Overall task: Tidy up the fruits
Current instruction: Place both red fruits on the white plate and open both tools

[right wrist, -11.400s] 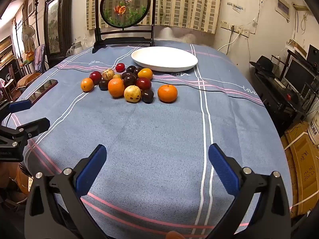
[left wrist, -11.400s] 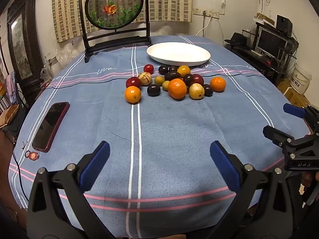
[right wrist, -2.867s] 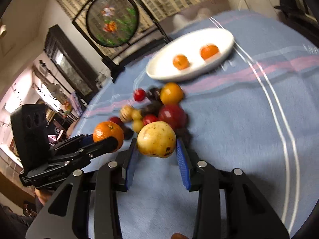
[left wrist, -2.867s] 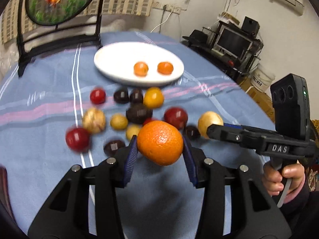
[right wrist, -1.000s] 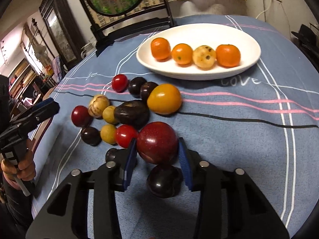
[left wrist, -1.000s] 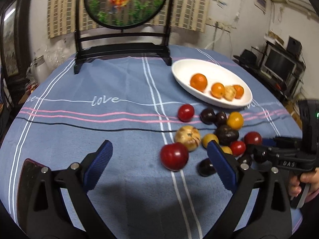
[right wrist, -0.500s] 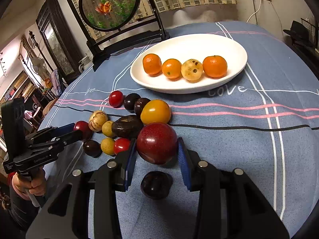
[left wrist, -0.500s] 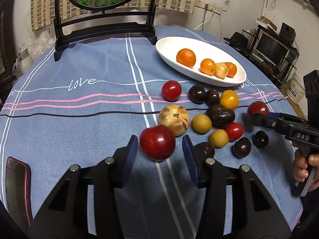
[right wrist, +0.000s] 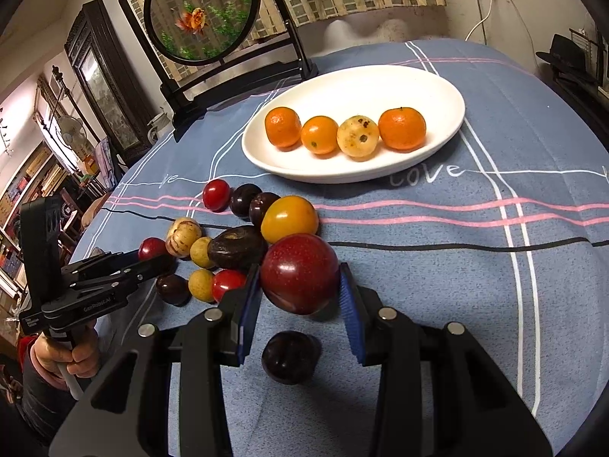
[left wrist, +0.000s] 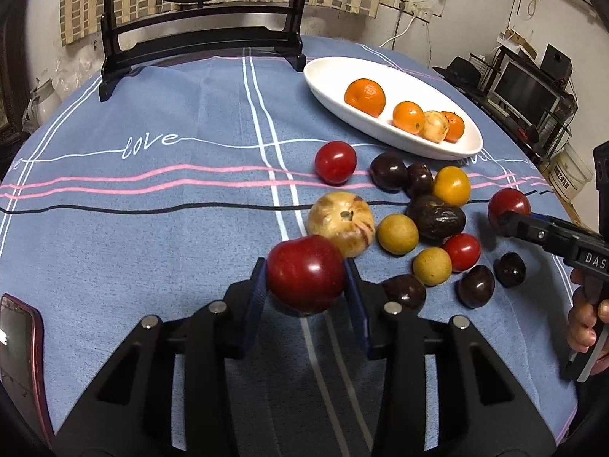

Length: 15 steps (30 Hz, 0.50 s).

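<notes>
My left gripper (left wrist: 306, 299) is shut on a dark red apple (left wrist: 306, 278), held just above the blue cloth near a pale striped fruit (left wrist: 341, 222). My right gripper (right wrist: 300, 304) is shut on another dark red apple (right wrist: 300, 272), lifted over a dark plum (right wrist: 290, 356). A white oval plate (right wrist: 426, 87) holds three oranges and a pale spotted fruit (right wrist: 357, 138); it also shows in the left wrist view (left wrist: 331, 76). Several small red, yellow and dark fruits lie loose between the grippers and the plate.
A black framed round screen (right wrist: 201, 15) stands at the table's far edge behind the plate. A red phone (left wrist: 17, 346) lies at the near left. A yellow-orange fruit (right wrist: 289, 219) and a wrinkled dark fruit (right wrist: 236, 247) sit just ahead of the right gripper.
Both grippers have lifted their red apples slightly and moved closer toward the plate. The left gripper closed on its apple within the last second.
</notes>
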Available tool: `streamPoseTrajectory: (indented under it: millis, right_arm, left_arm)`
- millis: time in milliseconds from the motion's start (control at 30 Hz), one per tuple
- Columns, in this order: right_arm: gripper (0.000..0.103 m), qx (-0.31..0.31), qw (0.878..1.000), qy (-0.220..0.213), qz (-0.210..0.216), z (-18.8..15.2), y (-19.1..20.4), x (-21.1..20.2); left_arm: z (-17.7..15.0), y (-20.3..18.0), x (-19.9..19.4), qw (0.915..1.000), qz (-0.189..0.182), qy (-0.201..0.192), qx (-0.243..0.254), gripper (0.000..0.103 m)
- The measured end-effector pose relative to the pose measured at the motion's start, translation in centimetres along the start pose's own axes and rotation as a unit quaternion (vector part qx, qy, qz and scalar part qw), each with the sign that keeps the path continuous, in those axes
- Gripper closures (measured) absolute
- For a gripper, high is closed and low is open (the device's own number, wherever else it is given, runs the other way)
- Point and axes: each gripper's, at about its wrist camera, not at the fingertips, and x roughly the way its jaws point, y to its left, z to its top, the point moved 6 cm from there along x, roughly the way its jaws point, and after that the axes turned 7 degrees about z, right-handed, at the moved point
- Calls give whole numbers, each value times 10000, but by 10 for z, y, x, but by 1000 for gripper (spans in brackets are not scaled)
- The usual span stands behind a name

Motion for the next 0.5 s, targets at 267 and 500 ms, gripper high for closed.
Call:
streamPoseTrajectory:
  millis: [267, 500]
  right_arm:
    - [63, -91, 9999, -118, 84, 1, 4, -4]
    - [63, -249, 9959, -863, -45, 43, 3, -14]
  left_arm:
    - [0, 0, -19, 9998, -53, -201, -58, 63]
    - [46, -33, -35, 9970, -556, -504, 177, 63]
